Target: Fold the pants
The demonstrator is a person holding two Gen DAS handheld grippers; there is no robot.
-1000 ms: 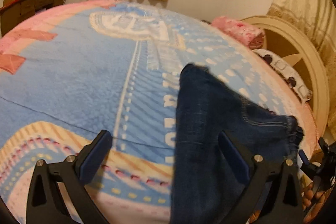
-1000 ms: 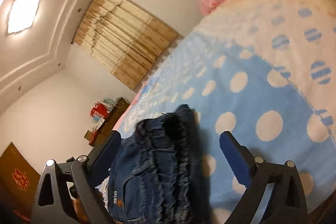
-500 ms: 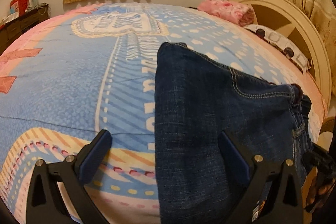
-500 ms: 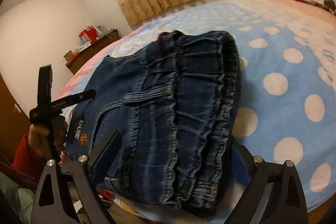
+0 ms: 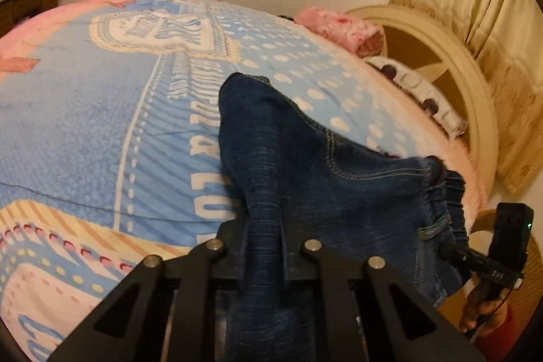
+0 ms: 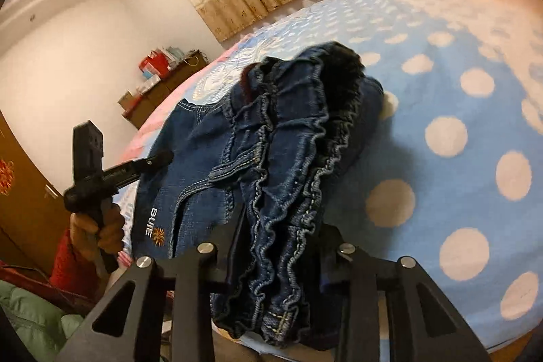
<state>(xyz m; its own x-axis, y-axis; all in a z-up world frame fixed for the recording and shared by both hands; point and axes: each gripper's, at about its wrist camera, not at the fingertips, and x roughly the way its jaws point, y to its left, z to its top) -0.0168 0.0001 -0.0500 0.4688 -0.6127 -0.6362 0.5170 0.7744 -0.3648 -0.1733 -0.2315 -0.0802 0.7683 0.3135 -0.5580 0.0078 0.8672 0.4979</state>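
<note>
in the left wrist view, the left gripper [image 5: 264, 255] has its jaws drawn narrow and pinches a raised fold of the dark blue denim pants [image 5: 325, 178], which lie on the light blue patterned bed blanket [image 5: 85, 124]. from that pinch the pants run away across the blanket toward a pointed end, and their gathered waistband lies to the right of the pinch. just beyond the waistband, the right gripper [image 5: 451, 251] reaches the cloth with its tip, a hand [image 5: 485, 311] wrapped around its handle. a pink pillow [image 5: 339, 29] rests past the pants, by the cream wooden headboard [image 5: 468, 83]. in the right wrist view, the right gripper [image 6: 281, 255] is closed narrow on the ruffled elastic waistband, the pants bunched upward from the polka-dot part of the blanket. left of the pants, the left gripper [image 6: 159, 160] touches the denim beside a white "buie" logo [image 6: 151, 221].
</note>
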